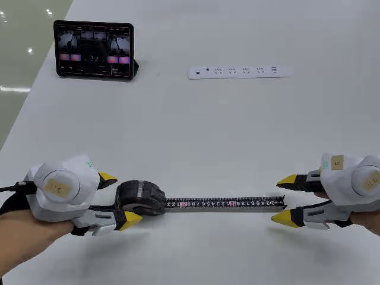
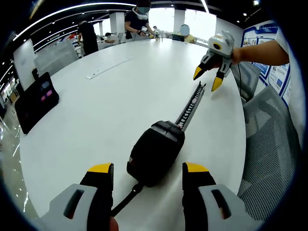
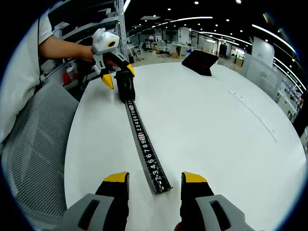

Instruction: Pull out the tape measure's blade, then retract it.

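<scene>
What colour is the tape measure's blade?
The blade is black with white numbers and a few red marks. The right gripper view shows it best.

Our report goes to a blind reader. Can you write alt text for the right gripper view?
A tape measure's blade lies pulled out along a white table, its free end between the yellow tips of the open right claw. Its black case sits at the far end, by the left claw.

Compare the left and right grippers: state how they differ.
The left gripper straddles the black tape measure case; the right gripper flanks the tip of the extended numbered blade. The case nearly fills the left gripper's gap; the blade lies well clear of the right gripper's jaws. Both are open.
</scene>
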Available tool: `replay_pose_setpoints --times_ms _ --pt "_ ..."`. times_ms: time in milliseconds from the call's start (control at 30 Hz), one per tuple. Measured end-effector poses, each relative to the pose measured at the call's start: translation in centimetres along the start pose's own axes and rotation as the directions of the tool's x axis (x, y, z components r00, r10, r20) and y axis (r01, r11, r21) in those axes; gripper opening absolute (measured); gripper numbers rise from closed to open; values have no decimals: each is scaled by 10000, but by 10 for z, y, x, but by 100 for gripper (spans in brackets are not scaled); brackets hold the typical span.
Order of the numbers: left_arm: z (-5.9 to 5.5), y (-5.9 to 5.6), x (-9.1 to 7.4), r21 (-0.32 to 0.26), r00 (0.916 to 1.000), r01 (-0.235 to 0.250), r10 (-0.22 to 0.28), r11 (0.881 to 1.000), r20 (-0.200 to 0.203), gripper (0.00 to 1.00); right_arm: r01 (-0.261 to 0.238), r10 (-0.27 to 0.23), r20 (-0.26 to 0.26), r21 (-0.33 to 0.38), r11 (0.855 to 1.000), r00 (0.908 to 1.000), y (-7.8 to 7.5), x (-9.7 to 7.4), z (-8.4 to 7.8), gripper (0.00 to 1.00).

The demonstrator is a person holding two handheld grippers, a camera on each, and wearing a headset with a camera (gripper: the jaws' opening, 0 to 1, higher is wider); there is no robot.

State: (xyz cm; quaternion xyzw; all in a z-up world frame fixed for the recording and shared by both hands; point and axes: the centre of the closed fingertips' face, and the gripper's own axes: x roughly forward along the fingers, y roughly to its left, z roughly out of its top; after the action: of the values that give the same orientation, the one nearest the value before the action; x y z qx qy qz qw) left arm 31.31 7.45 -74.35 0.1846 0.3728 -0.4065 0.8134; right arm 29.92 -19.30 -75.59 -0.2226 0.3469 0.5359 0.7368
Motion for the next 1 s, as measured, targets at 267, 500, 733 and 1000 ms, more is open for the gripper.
replay_pose_setpoints --times_ms 267,500,733,1000 --pt "4 2 -5 -277 9995 -161 168 9995 266 57 334 -344 298 321 9989 9990 5 -5 5 44" --pt "5 1 -13 -766 9977 -311 356 9966 581 63 708 -752 589 733 9948 9954 10 -15 8 54" --pt "6 -9 -19 -1304 9946 -293 419 9910 948 69 1199 -1256 518 1004 9877 9907 9 -22 11 63" --pt "3 -12 -31 -1479 9901 -486 671 9878 1229 71 1615 -1711 647 1317 9780 9831 9 -27 13 71"
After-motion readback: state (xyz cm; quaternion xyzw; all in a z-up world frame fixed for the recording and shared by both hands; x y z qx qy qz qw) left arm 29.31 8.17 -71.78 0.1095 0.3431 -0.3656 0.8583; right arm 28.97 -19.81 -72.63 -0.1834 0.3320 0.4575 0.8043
